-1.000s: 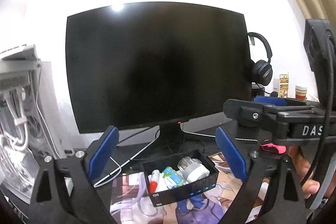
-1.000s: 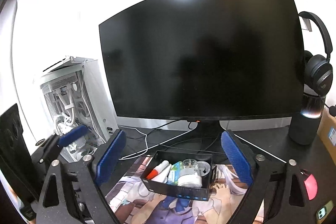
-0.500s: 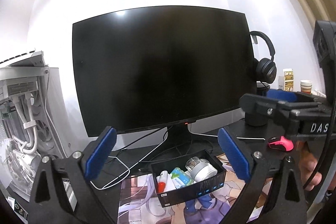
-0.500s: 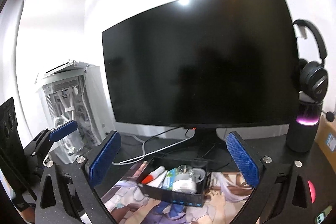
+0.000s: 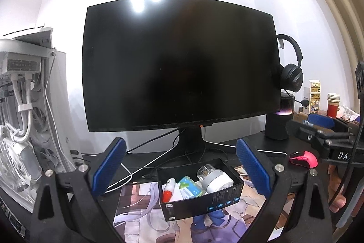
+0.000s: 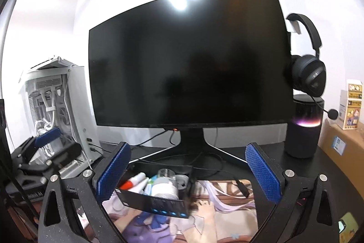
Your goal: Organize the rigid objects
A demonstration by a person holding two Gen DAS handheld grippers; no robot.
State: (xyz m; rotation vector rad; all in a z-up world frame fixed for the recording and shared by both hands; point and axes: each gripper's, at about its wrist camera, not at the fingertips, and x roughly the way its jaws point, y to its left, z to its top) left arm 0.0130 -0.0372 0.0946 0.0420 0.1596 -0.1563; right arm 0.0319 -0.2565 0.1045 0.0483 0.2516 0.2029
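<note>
A small black box (image 5: 200,197) sits on the printed desk mat (image 5: 141,204) before the monitor (image 5: 179,65), packed with a red-capped tube (image 5: 168,188), a green packet (image 5: 190,188) and a grey jar (image 5: 215,180). Both the left gripper (image 5: 180,171) and the right gripper (image 6: 187,172) hover with blue pads spread wide, holding and touching nothing.

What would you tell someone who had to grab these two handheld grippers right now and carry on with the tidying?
Left gripper: fingers wide open, holding nothing, raised in front of the desk.
Right gripper: also open and holding nothing.
The black box sits on the printed desk mat in front of the monitor. Inside it: a red-capped white tube, a green packet and a clear-topped white jar.
Done: those items are boxed.
Left: I see nothing loose on the mat; the pink mouse lies to the right.
</note>
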